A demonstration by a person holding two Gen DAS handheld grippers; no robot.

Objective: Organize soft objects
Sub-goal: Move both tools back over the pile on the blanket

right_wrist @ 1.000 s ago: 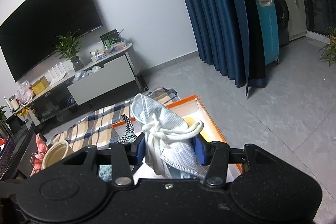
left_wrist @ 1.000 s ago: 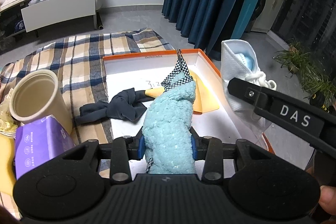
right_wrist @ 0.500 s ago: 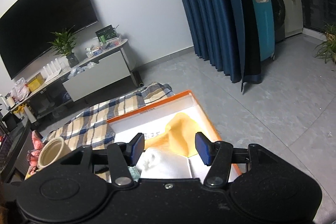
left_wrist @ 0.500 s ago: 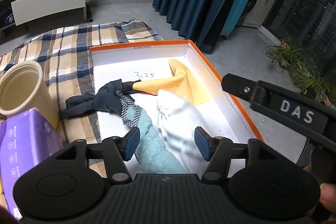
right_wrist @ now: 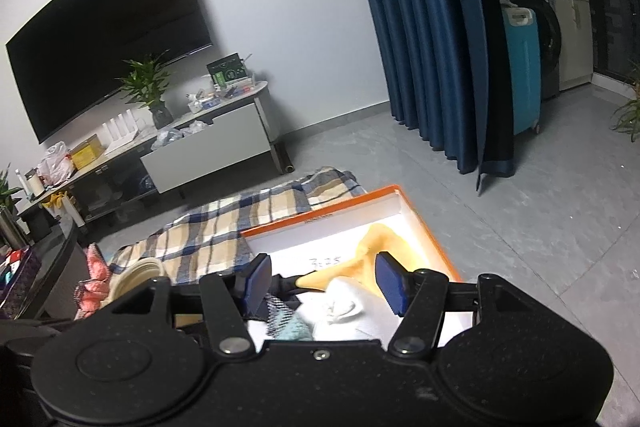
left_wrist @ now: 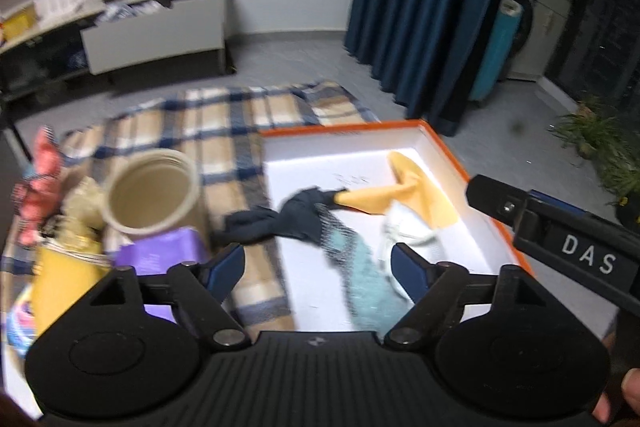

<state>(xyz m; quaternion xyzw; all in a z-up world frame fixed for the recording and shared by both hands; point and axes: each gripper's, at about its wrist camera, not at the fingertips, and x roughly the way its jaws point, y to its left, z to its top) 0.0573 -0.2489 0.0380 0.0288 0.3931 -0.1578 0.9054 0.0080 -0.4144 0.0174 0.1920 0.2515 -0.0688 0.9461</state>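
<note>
Dropped from my opening, empty left gripper (left_wrist: 318,269) and right gripper (right_wrist: 326,285), the sock (left_wrist: 366,283) and mask (left_wrist: 404,235) are lying in the box (left_wrist: 448,157) on the blanket (left_wrist: 224,119).

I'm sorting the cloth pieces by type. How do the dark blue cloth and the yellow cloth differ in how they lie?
The dark blue cloth hangs over the box edge onto the blanket; the yellow cloth lies wholly inside. The dark one is bunched, the yellow one flatter. They meet near the middle.

Our left gripper (left_wrist: 318,269) points steeply down, and its jaws are opening with nothing pressed between the pads. Our right gripper (right_wrist: 326,285) tilts down less, its jaws also opening and empty. A fingertip (left_wrist: 634,393) shows beside the left gripper's body.
</note>
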